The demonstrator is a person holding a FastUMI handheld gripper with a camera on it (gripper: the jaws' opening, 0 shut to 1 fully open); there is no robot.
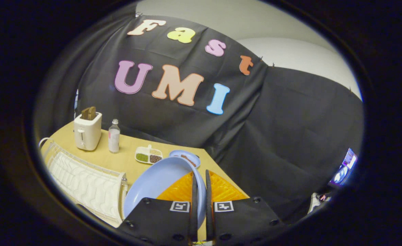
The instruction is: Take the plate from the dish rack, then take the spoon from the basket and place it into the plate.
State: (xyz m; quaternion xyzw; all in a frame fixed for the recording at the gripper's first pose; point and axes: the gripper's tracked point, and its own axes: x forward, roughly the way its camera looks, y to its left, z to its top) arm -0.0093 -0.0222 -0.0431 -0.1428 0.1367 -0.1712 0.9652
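No readable label shows on the bottle (113,136). The gripper (199,184), tilted, clamps the blue plate's (156,182) rim between both fingers, right of the dish rack (84,181).

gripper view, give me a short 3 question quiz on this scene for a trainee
1. True or false: the gripper has its fingers closed on the rim of the large light-blue round plate.
2. Which stands right beside the white toaster with brown toast in it?
A. a red kettle
B. a clear plastic bottle
C. a green mug
3. Fill in: the white wire dish rack lies on the tan table next to the held ____.

Key
1. True; the rim sits between both fingers.
2. B
3. plate
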